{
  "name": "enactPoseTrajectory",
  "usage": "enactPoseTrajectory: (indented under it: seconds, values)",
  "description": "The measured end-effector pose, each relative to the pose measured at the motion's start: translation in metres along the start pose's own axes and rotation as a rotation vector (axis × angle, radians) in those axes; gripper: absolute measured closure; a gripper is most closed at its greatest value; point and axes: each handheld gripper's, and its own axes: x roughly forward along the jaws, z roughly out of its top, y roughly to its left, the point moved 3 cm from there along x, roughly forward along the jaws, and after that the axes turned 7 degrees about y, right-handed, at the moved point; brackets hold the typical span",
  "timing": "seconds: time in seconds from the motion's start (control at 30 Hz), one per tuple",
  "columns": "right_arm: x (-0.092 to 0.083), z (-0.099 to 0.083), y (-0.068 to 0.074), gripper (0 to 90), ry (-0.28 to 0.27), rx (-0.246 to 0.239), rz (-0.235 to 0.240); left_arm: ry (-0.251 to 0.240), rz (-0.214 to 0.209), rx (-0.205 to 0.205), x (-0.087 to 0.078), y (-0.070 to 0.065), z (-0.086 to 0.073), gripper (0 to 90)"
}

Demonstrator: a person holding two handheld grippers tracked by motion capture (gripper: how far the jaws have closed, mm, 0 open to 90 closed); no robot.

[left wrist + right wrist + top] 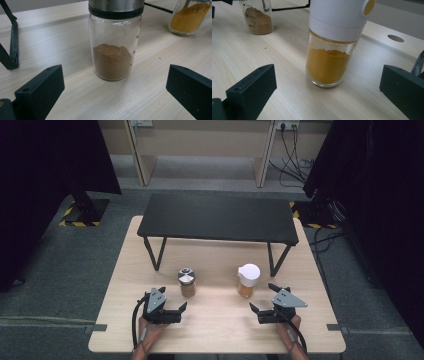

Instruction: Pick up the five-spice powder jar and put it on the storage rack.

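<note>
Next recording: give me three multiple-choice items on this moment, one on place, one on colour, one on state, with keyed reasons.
1. Where does the metal-lidded jar stand relative to the white-lidded jar?
A left
B right
C on top
2. What colour is the powder in the white-lidded jar?
A green
B orange-yellow
C black
3. How is the left hand-held gripper?
A shut on a jar
B open, holding nothing
C lying under the shelf

Key: 1 A, the high view shows it leftward; 2 B, seen through the glass; 3 B, its jaws stand apart short of the jar.
</note>
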Motion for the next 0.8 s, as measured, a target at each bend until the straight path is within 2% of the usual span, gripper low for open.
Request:
enactPoseTrajectory:
  seconds: [0.8]
  values:
    - [-0.0007, -0.001, -0.0006, 0.7, -0.002, -0.002, 0.0, 0.007, 0.0, 0.003, 0.0012, -0.0003, 0.0015, 0.5]
